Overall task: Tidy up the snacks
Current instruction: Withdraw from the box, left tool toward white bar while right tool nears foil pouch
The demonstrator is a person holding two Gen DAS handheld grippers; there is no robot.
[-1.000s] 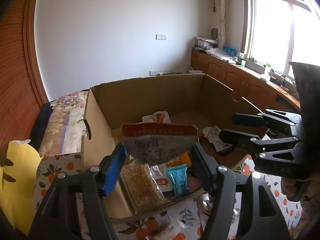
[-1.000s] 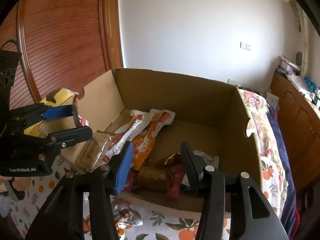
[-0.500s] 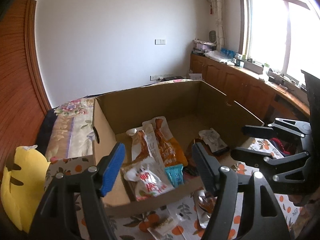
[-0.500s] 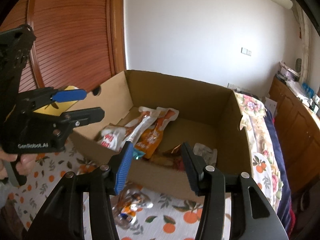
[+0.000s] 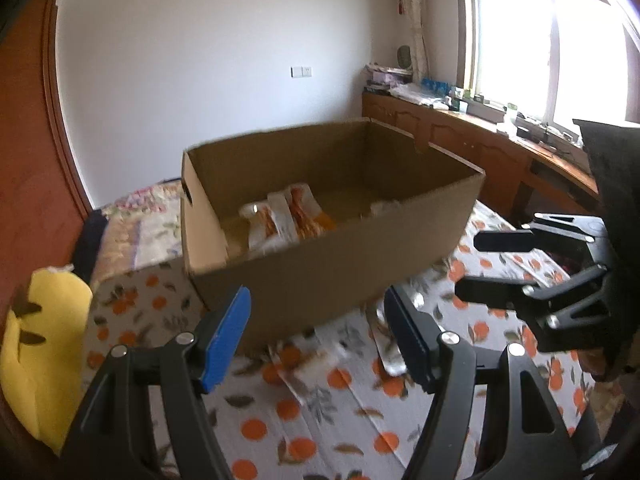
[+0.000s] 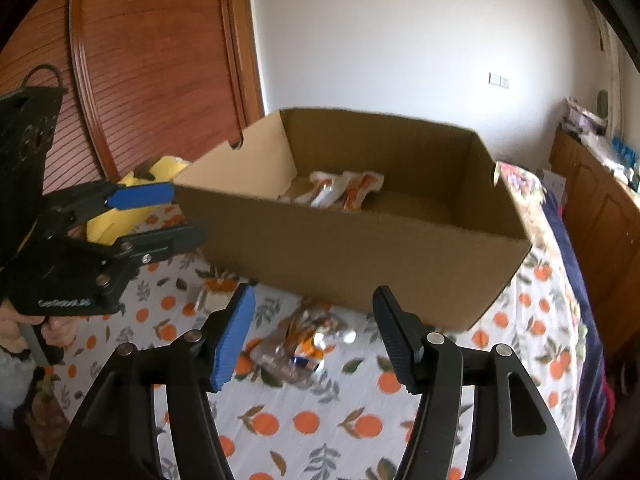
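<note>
An open cardboard box (image 5: 340, 264) (image 6: 360, 256) stands on the orange-print cloth. Several orange and white snack packets (image 5: 288, 220) (image 6: 344, 192) lie inside it. My left gripper (image 5: 316, 336) is open and empty, low in front of the box; it also shows in the right wrist view (image 6: 168, 216). My right gripper (image 6: 314, 336) is open and empty, above a clear snack packet (image 6: 300, 340) lying on the cloth in front of the box. It also shows in the left wrist view (image 5: 496, 268). Loose packets (image 5: 320, 360) lie on the cloth, blurred.
A yellow plush toy (image 5: 36, 352) (image 6: 132, 196) lies left of the box. A small packet (image 6: 212, 300) lies on the cloth near the box's front left corner. A wooden cabinet (image 5: 480, 152) runs along the window wall.
My left gripper let go of a white and red snack packet into the box. Both grippers then drew back and down from above the box to the cloth in front of it.
</note>
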